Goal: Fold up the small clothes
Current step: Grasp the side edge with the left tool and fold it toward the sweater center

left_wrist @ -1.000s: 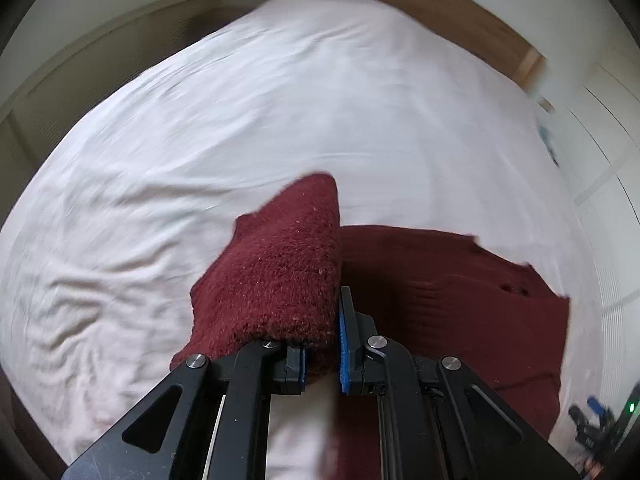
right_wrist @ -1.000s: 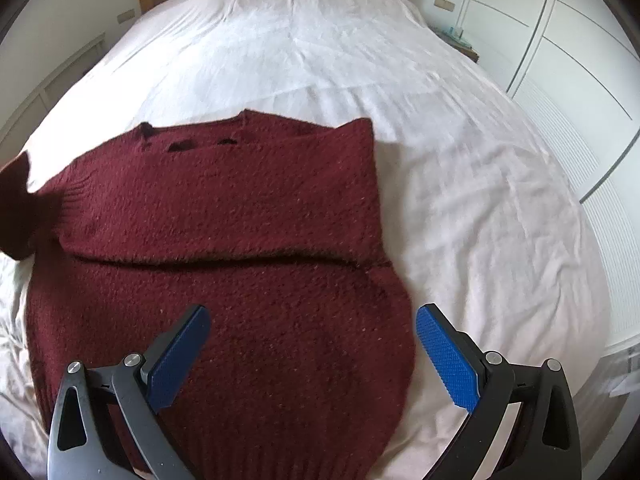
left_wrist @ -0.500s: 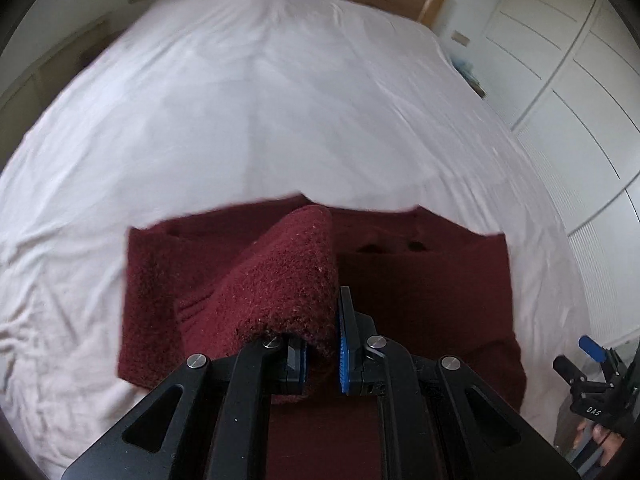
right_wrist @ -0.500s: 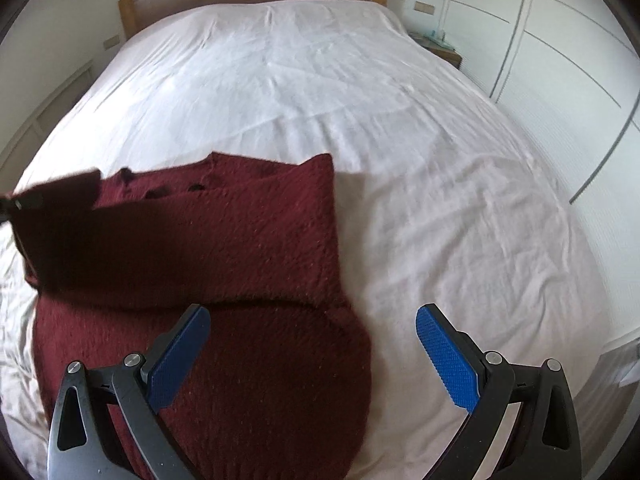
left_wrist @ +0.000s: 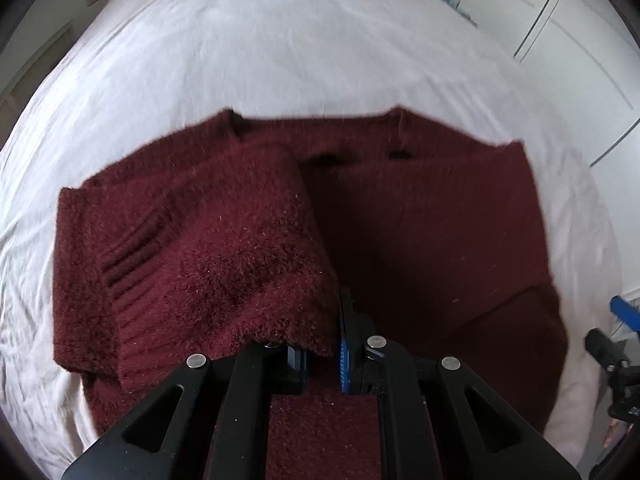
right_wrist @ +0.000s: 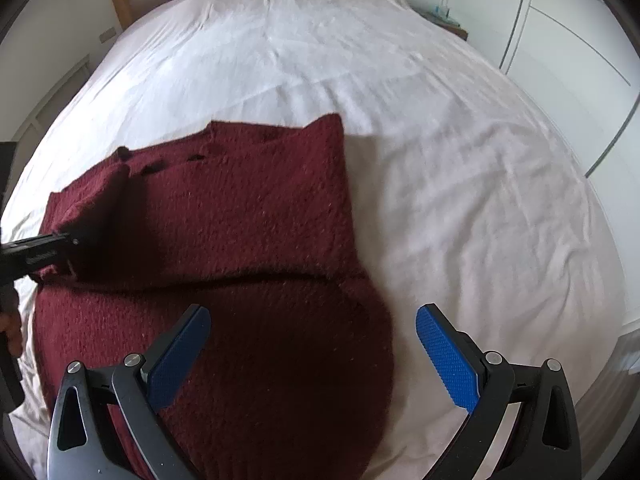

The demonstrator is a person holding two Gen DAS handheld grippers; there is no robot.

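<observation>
Left hand-held gripper (left_wrist: 325,344) clenched on maroon sweater (right_wrist: 248,216) sleeve cuff (left_wrist: 224,264), mid-fold over body on bed (right_wrist: 460,152). Right hand-held gripper (right_wrist: 312,350) released, hovering. Next, likely: lay sleeve flat, let go.

The left gripper (left_wrist: 324,350) has its left finger buried under the sleeve (left_wrist: 224,264) of the maroon sweater (right_wrist: 240,216), so the pad there is mostly hidden. Below the sleeve, the sweater's hem runs out of frame. At that view's right edge, the right gripper (left_wrist: 618,344) is cut off. Motion blur softens the sweater's collar edge.
</observation>
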